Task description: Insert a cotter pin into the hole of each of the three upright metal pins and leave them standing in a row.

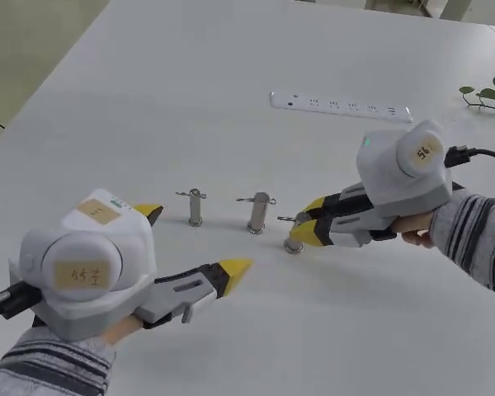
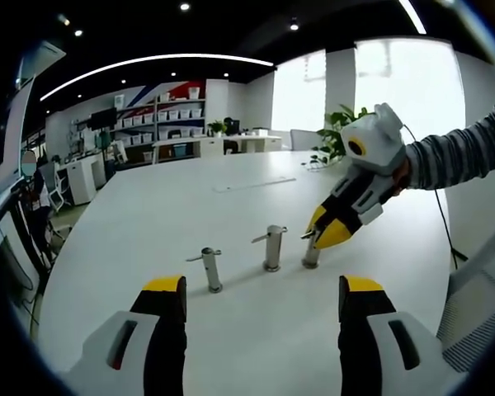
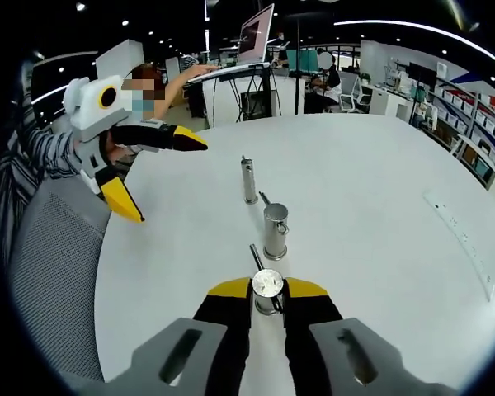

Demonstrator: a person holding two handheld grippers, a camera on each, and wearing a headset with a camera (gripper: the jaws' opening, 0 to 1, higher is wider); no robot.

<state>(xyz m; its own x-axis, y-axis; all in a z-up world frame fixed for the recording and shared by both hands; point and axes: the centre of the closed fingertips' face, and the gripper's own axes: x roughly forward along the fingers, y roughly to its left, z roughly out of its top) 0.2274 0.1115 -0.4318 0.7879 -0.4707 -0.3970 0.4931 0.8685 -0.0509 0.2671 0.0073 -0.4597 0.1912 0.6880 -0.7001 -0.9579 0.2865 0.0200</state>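
tan scrawled label [image 1: 82, 275] atop left gripper [image 1: 196, 239]

Daylight-bright, even light fills the head view; the white table [image 1: 231, 82] carries only faint, soft shadows beside the metal pins [image 1: 258, 213], with no harsh glare. Both gripper views bend straight lines strongly toward their edges. In the left gripper view, ceiling spots [image 2: 184, 7] glow along the top and a window [image 2: 388, 87] at upper right is blown out white. Focus is sharp at centre and softer at the margins.

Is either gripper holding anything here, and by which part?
The right gripper grips the end pin just under its head; the left gripper holds nothing.
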